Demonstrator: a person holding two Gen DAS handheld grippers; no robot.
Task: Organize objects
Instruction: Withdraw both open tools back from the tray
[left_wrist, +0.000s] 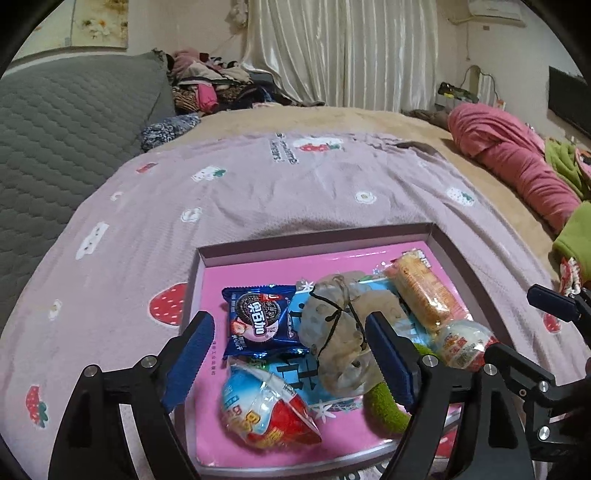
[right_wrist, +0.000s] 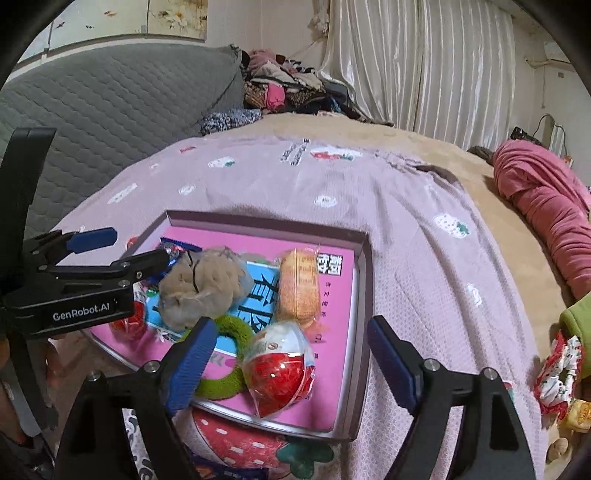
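Below, a shallow pink tray (left_wrist: 207, 280) is seen on a strawberry-print blanket (left_wrist: 258, 192), filled with an Oreo packet (left_wrist: 258, 321), a tied pouch (left_wrist: 340, 332), a wafer pack (left_wrist: 424, 295) and wrapped eggs (right_wrist: 280, 369). Both the left gripper (left_wrist: 291, 365) and right gripper (right_wrist: 291, 362) are tilted downward above it, jaws spread apart, nothing clamped.

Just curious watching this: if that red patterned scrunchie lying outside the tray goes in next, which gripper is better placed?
Probably the right gripper: the red patterned scrunchie lies on its side of the tray. The left gripper hangs over the tray's other half. Both are open and empty.
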